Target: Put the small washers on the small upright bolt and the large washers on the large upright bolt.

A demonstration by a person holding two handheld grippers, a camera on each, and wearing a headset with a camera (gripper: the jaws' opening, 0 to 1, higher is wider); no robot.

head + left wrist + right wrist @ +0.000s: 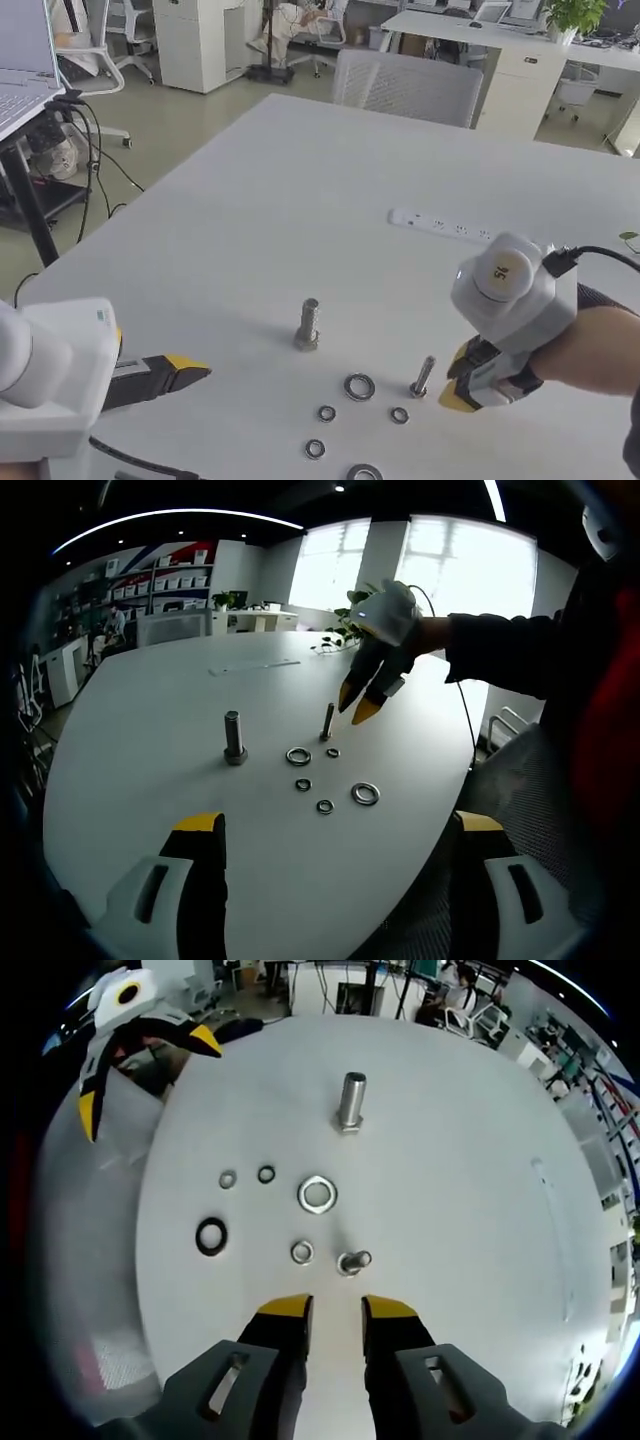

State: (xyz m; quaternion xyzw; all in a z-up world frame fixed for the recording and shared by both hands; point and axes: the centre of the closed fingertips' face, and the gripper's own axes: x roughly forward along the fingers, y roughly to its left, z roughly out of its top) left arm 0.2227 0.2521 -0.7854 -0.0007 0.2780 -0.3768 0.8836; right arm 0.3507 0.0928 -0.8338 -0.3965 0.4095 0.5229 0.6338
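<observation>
On the white table stand a large upright bolt and a small upright bolt, both bare. Two large washers and three small washers lie flat in front of them. My right gripper hovers just right of the small bolt, jaws a little apart and empty. My left gripper waits at the near left, wide open and facing the large bolt and the washers.
A white power strip lies on the table beyond the bolts. A grey chair stands at the far edge. To the left, off the table, a laptop sits on a stand with cables below.
</observation>
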